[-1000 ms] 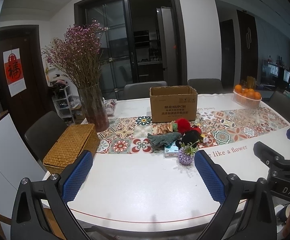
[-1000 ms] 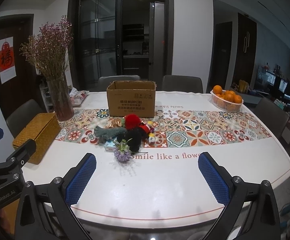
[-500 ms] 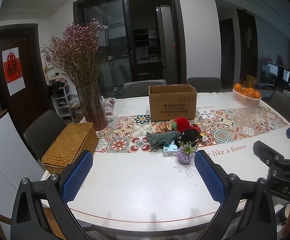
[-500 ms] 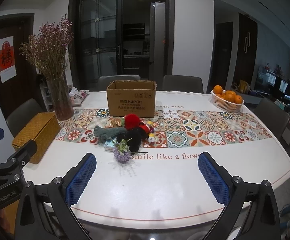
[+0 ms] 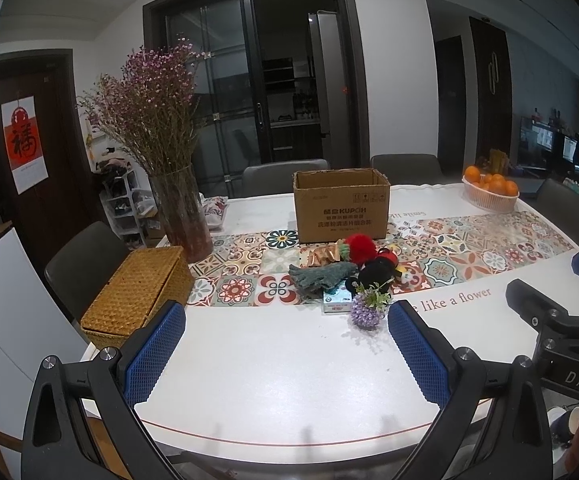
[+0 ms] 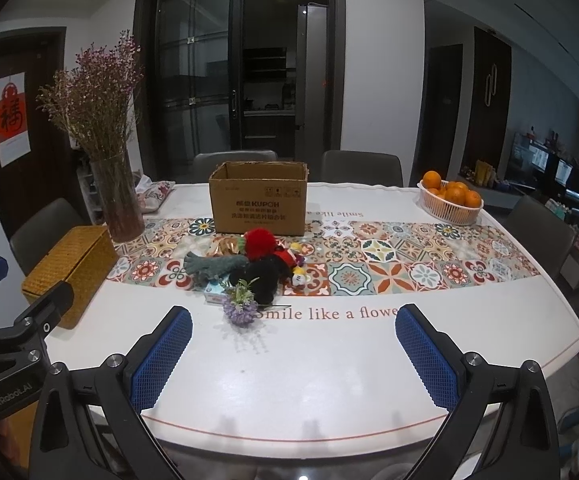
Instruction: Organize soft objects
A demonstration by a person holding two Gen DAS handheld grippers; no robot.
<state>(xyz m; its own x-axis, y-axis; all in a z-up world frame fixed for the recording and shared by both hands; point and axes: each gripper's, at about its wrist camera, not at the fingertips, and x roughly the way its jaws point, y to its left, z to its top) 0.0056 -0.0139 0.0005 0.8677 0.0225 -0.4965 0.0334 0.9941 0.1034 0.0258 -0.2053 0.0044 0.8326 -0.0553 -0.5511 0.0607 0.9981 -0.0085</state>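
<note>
White table with a tiled runner across its middle. Open cardboard box stood on the runner's far edge. The soft objects lay heaped just in front of the box: black plush, red pompom, grey-green glove, and a purple flower sprig nearest you. You held your left gripper and right gripper released, blue pads wide apart, both above the near table edge, well short of the heap.
</note>
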